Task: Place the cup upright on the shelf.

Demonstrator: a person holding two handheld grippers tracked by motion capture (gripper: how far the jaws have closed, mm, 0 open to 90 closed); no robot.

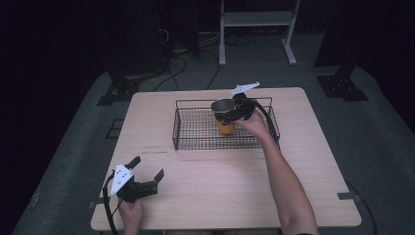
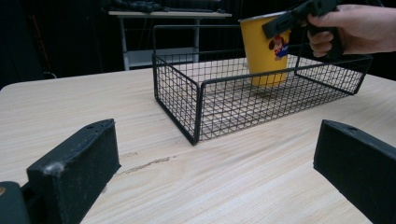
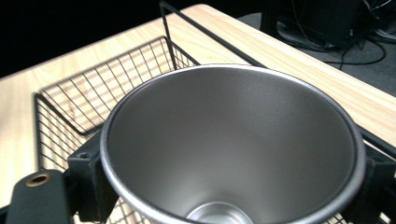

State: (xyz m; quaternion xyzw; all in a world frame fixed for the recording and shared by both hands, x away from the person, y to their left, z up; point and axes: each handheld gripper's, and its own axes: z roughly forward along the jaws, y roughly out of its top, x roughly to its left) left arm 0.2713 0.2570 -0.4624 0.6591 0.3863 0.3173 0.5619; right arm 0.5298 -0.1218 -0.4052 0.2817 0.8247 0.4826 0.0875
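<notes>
A single black wire basket (image 1: 195, 131) sits toward the far side of the surface (image 1: 225, 191), and inside it, near its right end, stands one yellow cup (image 2: 266, 51) with a bare metal inside and a small cartoon sticker on its wall. The cup looks upright, its base down at the basket's mesh floor, though I cannot tell whether it rests there or hangs just clear. Nothing is in the cup: the right gripper view looks straight down its shiny steel inside to the bottom. The right claw (image 1: 234, 111) is clamped on the cup at its rim, one jaw on each side. The left claw (image 1: 147, 171) lies near the front left corner of the surface, well apart from the basket, its two jaws spread wide with nothing between them. The surface is a pale wood-grain top with a scuff near the basket. Around it the room is dark, with grey carpet, cables on the floor and a white metal frame (image 1: 257, 29) behind.
</notes>
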